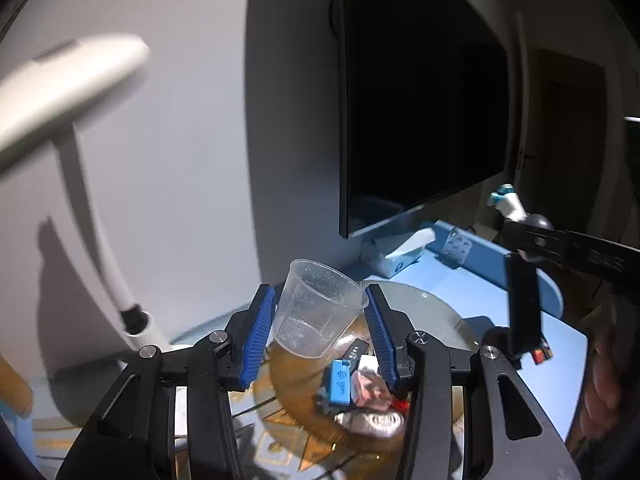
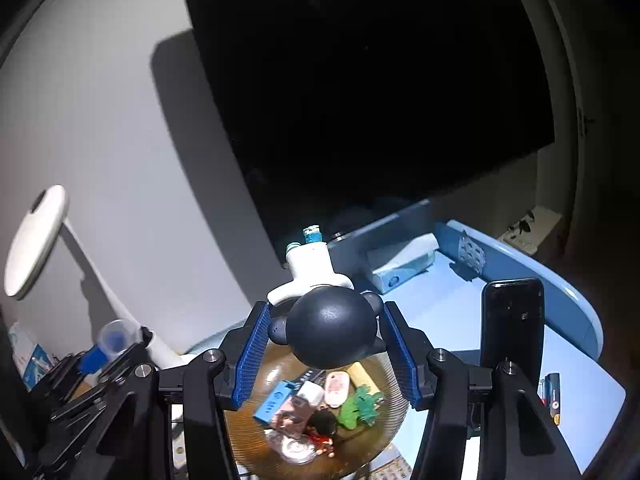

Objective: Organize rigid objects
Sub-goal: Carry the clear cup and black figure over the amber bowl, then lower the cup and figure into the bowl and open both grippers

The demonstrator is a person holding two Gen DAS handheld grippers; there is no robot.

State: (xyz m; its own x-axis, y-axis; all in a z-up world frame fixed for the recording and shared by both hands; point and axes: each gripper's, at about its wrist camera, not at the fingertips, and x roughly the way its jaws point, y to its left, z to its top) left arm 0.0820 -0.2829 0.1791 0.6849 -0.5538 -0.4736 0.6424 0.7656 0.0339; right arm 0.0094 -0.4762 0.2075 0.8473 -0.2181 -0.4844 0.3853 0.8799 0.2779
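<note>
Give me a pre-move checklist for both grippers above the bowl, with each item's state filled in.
1. Left gripper holds the clear cup between its pads: ok.
2. Cup upright: not ok, it tilts.
3. Right gripper holds the toy figure by its dark round head: ok.
4. Brown bowl sits below both grippers: ok.
5. Free room in the bowl: cannot tell, small items crowd it.
6. Standing phone is clear of the right gripper: ok.

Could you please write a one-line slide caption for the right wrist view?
Right gripper holds a dark-headed toy figure above a glass bowl of small items.
</note>
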